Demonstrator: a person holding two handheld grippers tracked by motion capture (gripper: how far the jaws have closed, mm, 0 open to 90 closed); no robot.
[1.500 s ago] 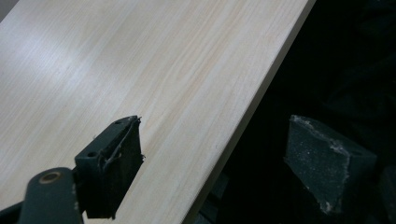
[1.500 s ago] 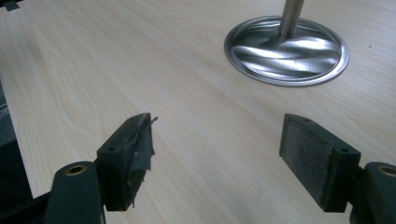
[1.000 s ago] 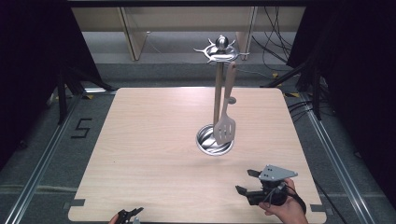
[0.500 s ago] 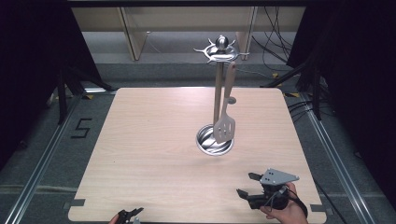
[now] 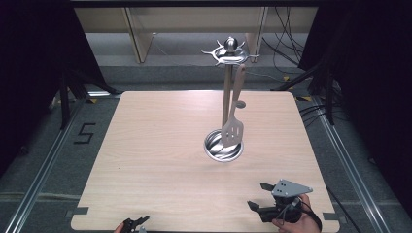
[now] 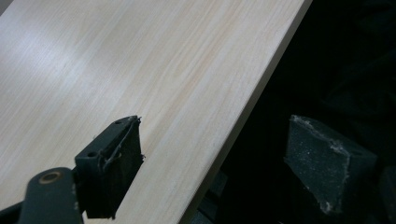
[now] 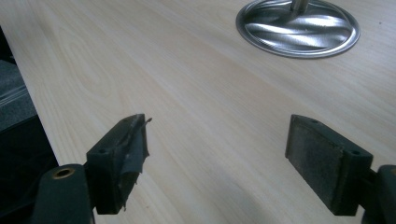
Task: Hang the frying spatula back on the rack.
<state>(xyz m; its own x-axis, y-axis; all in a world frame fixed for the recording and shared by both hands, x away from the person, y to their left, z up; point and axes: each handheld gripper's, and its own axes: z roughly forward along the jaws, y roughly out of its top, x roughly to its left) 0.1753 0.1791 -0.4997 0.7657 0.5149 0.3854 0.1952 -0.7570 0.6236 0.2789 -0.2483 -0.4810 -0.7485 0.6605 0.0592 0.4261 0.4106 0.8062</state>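
My right gripper (image 5: 259, 196) has just been opening its jaws; they stand wide with nothing between them. The spatula (image 5: 233, 127) hangs on the stand (image 7: 297, 28) well ahead of these jaws, its long axis upright, blade down over the base. My left gripper (image 6: 212, 158), also wide and empty, sits farther off, so the right is nearer.

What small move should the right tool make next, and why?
Probably move the right tool forward toward the spatula hanging on the metal stand. Its jaws have just been opening, nothing lies between them, and bare table separates it from the stand.
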